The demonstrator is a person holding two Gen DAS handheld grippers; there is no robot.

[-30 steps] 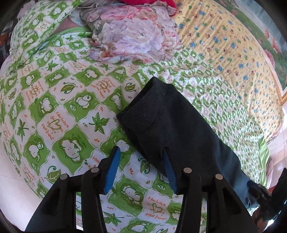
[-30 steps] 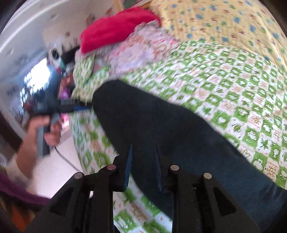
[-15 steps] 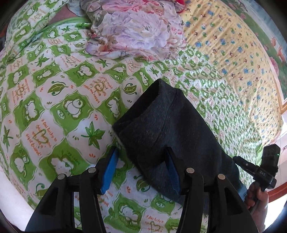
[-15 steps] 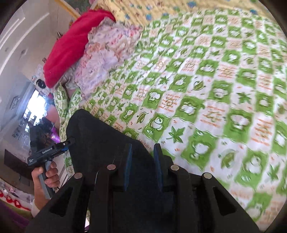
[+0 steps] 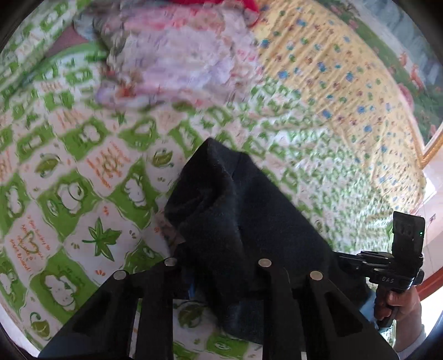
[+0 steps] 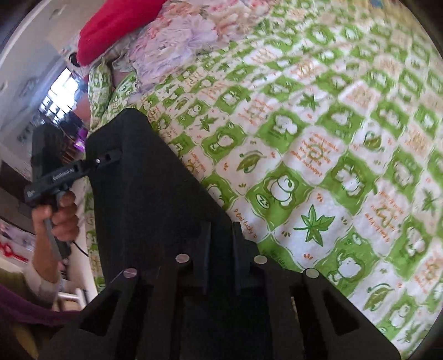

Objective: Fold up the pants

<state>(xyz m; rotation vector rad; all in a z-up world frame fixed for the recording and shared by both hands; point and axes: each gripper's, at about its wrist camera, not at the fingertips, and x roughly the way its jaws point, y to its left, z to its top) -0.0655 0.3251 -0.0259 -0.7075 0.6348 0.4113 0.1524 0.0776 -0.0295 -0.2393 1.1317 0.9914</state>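
A: Pants lie as a long dark strip on the bed, over the green-checked sheet; one end is bunched and lifted off it. Left hand-held gripper has that end clamped, cloth draped over its jaws and a blue pad just visible beside it.

B: Right side?

A: Right hand-held gripper sits at the other end, jaws drawn close together. Cloth and jaws are both black in the right wrist view, so I cannot tell whether fabric is pinched between them.

B: Step in hand, as I judge it: carry one end over to meet the other.

A: Agreed. Advice: keep both ends at equal height, so the strip folds at its middle and does not twist. Lift enough that the fabric clears the sheet instead of dragging the print into wrinkles.

B: Risk?

A: Thick knit may slip from a shallow bite. Floral bedding and the red pillow sit near the far end; land the fold short of them, edges matched, then release.
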